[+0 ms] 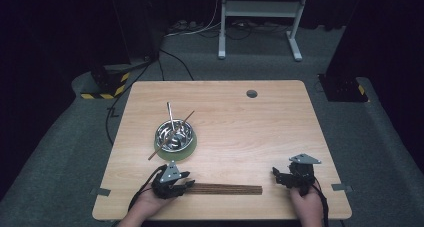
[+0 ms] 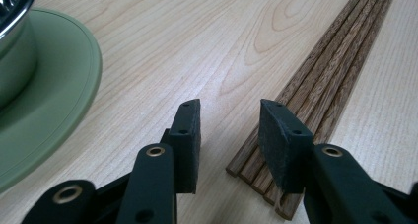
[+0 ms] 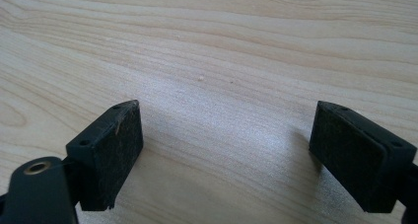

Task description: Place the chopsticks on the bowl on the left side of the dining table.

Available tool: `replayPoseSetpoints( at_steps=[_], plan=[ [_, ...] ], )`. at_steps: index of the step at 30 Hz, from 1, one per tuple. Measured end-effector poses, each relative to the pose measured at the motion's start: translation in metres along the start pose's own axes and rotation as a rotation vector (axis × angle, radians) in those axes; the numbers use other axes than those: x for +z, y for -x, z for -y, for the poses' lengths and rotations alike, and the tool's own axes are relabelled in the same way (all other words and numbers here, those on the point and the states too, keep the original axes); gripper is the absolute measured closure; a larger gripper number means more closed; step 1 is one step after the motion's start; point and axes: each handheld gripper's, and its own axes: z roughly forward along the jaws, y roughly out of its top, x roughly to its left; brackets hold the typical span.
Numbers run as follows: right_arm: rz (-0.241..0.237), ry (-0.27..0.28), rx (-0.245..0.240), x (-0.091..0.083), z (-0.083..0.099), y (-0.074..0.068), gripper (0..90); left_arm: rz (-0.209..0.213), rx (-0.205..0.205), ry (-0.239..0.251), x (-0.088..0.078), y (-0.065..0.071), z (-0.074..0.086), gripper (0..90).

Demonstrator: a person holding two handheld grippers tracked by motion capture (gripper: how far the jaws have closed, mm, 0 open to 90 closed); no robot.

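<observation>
A row of brown wooden chopsticks (image 1: 225, 189) lies side by side along the table's front edge. My left gripper (image 1: 190, 182) rests at its left end, held in a hand. In the left gripper view this gripper (image 2: 229, 110) is open; one pad sits over the near end of the chopsticks (image 2: 335, 61), the other over bare wood, and nothing is pinched. My right gripper (image 1: 276, 174) lies near the front right corner, pointing left. In its own view it (image 3: 226, 115) stands wide open over bare wood.
A shiny steel bowl (image 1: 174, 134) stands on a green plate (image 1: 191, 148) left of centre on the wooden table (image 1: 250, 132). A single brown chopstick (image 1: 187, 118) and a metal utensil (image 1: 170, 114) lean in it. The plate's rim (image 2: 59, 95) lies close to my left gripper.
</observation>
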Motion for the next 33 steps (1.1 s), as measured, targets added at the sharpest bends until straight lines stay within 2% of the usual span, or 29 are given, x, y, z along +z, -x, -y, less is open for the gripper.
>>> replayPoseSetpoints(
  at_steps=[2,8,10,11,14,15,16,19,21,26,27,29,33],
  plan=[
    [0.001,0.001,-0.002,0.0,0.0,0.0,12.7,-0.004,-0.015,0.002,0.0,0.0,0.0,60.7],
    [-0.002,-0.002,0.002,0.0,0.0,0.0,12.7,-0.054,0.001,0.011,0.001,0.0,0.0,60.8],
    [0.001,0.001,-0.001,0.0,0.0,0.0,12.7,-0.07,-0.004,0.007,0.001,-0.002,0.0,60.7],
    [0.001,0.001,-0.001,0.0,0.0,0.0,12.7,-0.092,-0.018,0.007,0.0,-0.004,0.0,60.7],
    [0.001,0.001,-0.001,0.0,0.0,0.0,12.7,-0.106,-0.03,0.015,-0.002,-0.008,0.001,60.7],
    [0.001,0.001,0.001,0.0,0.0,0.0,12.7,-0.085,-0.033,0.031,-0.004,-0.009,0.002,60.4],
    [0.001,0.001,0.001,0.0,0.0,0.0,12.7,-0.085,-0.033,0.031,-0.004,-0.009,0.002,59.9],
    [0.001,0.001,-0.002,0.0,0.0,0.0,12.7,-0.047,0.005,0.041,-0.003,-0.008,0.002,58.9],
    [0.001,0.001,-0.001,0.0,0.0,0.0,12.6,-0.044,0.021,0.027,0.001,-0.008,0.002,60.4],
    [0.001,0.001,-0.001,0.0,0.0,0.0,12.7,-0.025,0.026,0.03,0.004,-0.008,0.001,67.4],
    [0.001,0.001,-0.002,0.0,0.0,0.0,12.7,-0.019,0.031,0.003,0.007,-0.007,0.0,68.0],
    [0.0,0.001,-0.001,0.0,0.0,0.0,12.7,-0.015,0.036,-0.005,0.008,-0.006,0.0,68.3],
    [0.0,0.001,-0.001,0.0,0.0,0.0,12.7,0.001,0.045,-0.003,0.009,-0.006,-0.001,74.0]
  ],
)
